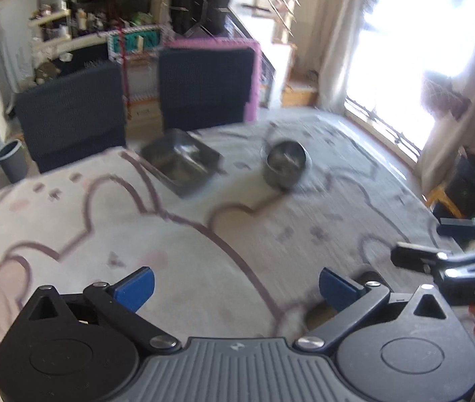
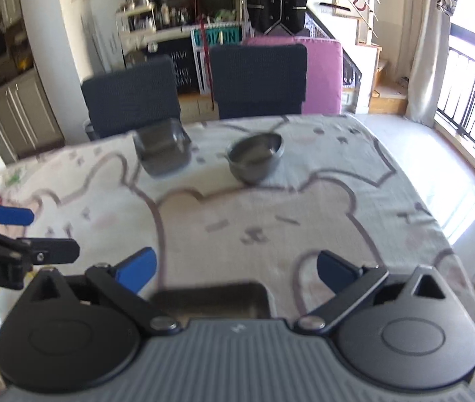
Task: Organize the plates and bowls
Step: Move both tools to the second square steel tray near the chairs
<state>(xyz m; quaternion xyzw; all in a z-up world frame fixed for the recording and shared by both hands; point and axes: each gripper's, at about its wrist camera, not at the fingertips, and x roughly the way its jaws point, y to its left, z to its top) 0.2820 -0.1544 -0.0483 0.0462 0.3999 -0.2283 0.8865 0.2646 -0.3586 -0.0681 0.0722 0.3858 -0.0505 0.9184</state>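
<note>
A square steel tray (image 1: pixel 180 162) and a round steel bowl (image 1: pixel 286 164) stand side by side near the far edge of the table, apart from each other. In the right wrist view the same tray (image 2: pixel 162 154) and bowl (image 2: pixel 255 157) appear, blurred. A second square steel dish (image 2: pixel 210 299) lies on the cloth just under my right gripper (image 2: pixel 236 272), which stands wide open and holds nothing. My left gripper (image 1: pixel 235 288) is also wide open above bare cloth. Each gripper shows in the other's view: the right gripper (image 1: pixel 418 241) and the left gripper (image 2: pixel 54 234).
A pale tablecloth (image 2: pixel 271 217) with bear outlines covers the table. Two dark chairs (image 2: pixel 257 80) and a pink one (image 2: pixel 324 73) stand at the far side. A grey bin (image 1: pixel 11 160) sits on the floor at the left, and a bright window (image 1: pixel 415 33) is at the right.
</note>
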